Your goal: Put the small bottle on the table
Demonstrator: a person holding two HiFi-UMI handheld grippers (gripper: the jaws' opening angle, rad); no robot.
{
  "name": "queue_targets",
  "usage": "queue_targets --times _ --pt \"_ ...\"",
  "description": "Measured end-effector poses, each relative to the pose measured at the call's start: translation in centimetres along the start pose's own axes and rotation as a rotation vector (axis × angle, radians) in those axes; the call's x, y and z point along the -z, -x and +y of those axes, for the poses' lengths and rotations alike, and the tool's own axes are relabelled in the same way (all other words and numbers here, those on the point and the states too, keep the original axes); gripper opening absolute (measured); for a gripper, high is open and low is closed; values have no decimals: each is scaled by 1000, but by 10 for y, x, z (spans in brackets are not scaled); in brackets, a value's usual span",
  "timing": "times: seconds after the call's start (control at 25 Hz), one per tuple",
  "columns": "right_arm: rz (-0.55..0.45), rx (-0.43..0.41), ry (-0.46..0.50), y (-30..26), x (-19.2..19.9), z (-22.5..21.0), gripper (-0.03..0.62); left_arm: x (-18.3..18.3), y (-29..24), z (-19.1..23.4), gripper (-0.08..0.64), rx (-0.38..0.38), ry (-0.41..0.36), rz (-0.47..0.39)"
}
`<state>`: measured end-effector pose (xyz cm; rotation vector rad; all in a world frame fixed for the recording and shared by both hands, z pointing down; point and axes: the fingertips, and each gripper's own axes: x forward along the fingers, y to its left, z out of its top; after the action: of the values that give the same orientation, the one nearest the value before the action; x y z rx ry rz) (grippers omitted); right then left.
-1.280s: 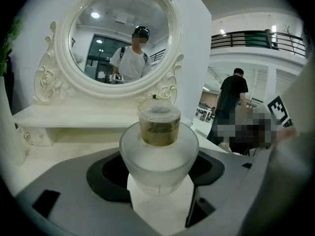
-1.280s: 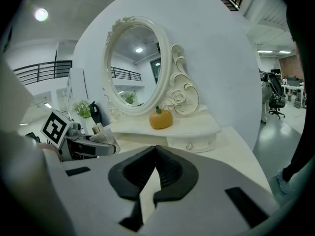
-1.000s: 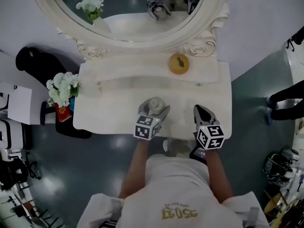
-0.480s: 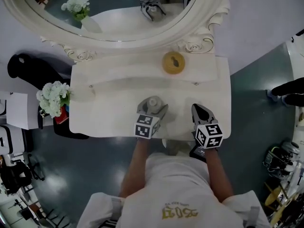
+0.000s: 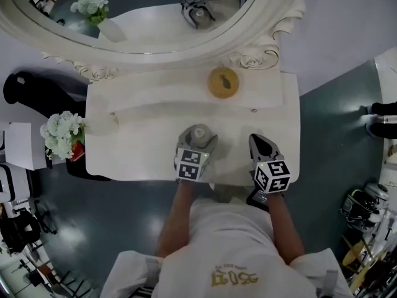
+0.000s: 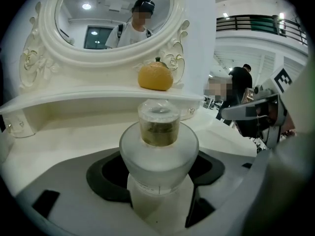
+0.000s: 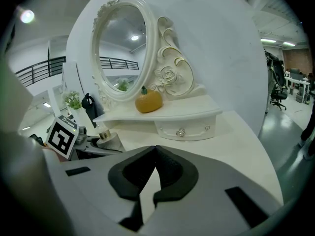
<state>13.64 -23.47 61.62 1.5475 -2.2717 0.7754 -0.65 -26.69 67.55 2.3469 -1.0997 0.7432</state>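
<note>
A small frosted bottle [image 6: 158, 154] with a clear cap and amber liquid stands upright between the jaws of my left gripper [image 6: 158, 181], which is shut on its body. From the head view the small bottle [image 5: 199, 135] is over the front middle of the white dressing table [image 5: 136, 141], held by the left gripper [image 5: 197, 143]. Whether its base touches the tabletop is hidden. My right gripper [image 5: 262, 146] hovers over the table's front right, shut and holding nothing; its jaws [image 7: 152, 181] meet at the tips.
An orange ornament [image 5: 223, 82] sits on the raised shelf below the oval mirror [image 5: 142, 5]. White flowers [image 5: 59, 135] stand off the table's left edge. A drawer with a knob [image 7: 181, 131] lies under the shelf. People stand in the background [image 6: 241, 80].
The head view has shifted, so the table and mirror sit slightly lower and further left in frame. Both grippers keep their places over the table; the bottle stays held.
</note>
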Motion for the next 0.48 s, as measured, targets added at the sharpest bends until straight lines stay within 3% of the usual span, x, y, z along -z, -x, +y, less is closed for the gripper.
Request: queue_targets --times 0.32,0.48 --pt "7 -1 -12 1 7 -2 12 3 -9 -3 345 -30 -120 4" --pt "2 2 -11 4 6 0 12 6 -11 -4 354 -21 -103 19"
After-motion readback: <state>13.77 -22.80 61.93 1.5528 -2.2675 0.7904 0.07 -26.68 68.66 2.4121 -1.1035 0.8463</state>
